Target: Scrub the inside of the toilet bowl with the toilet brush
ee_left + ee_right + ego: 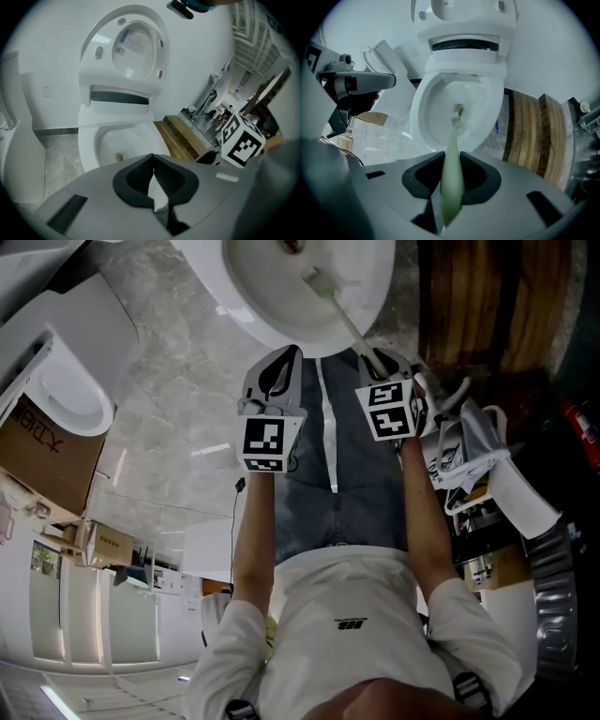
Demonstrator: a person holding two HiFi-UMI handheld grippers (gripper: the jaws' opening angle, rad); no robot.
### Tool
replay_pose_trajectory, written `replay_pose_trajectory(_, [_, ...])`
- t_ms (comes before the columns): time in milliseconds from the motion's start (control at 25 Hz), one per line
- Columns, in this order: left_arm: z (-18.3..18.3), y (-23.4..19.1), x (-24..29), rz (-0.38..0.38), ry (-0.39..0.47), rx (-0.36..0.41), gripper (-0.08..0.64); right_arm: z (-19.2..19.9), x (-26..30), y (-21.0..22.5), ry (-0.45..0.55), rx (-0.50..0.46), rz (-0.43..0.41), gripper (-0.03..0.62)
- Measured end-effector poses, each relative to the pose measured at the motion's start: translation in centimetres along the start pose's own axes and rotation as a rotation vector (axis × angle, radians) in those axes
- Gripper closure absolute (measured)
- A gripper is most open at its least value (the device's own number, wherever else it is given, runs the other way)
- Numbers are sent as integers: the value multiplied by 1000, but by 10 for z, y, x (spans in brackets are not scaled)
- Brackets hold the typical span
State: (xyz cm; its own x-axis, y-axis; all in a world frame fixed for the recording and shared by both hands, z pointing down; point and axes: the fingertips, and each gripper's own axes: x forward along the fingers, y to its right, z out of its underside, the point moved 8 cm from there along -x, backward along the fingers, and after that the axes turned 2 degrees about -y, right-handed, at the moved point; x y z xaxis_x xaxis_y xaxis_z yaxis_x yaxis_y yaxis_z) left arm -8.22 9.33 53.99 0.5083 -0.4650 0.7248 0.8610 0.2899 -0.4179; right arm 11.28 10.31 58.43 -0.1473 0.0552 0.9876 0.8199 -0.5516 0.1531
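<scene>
**A:** What's nearest the camera?

**B:** The person's forearms (251,531), reaching down from a white T-shirt (328,587). Each hand holds a grey two-jaw gripper with a black-and-white marker cube (264,444) on it. The left gripper (153,161) has its dark pads brought together at the tips with nothing between them. Only the white of the bowl shows through the slit lower down. It hangs in front of the bowl, just beside the other gripper.

**A:** And the right gripper?

**B:** The right gripper (451,161) is clamped on the pale green plastic handle of the toilet brush (452,187). The handle runs forward out of the jaws and slopes down into the bowl.

**A:** Where does the brush end?

**B:** Its small bristled head (457,124) is inside the white ceramic toilet bowl (423,101). It sits over the sloping inner wall, just short of the drain opening (460,110) at the bottom. I can't tell whether the bristles press on the ceramic.

**A:** What lies beyond that?

**B:** The white seat and lid (136,44) stand raised against a white wall. The floor is grey marble-patterned tile (178,399). To the right of the toilet are brown wooden slats (534,136). To the left is a second white oval fixture (66,395), with a brown cardboard box (42,460) near it.
</scene>
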Motion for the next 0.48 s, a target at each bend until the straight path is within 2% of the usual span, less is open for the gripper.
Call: replay_pose_trajectory(480, [-7,-4,11,16,-14,-2,551,-25,10,23,26,-12,59,500])
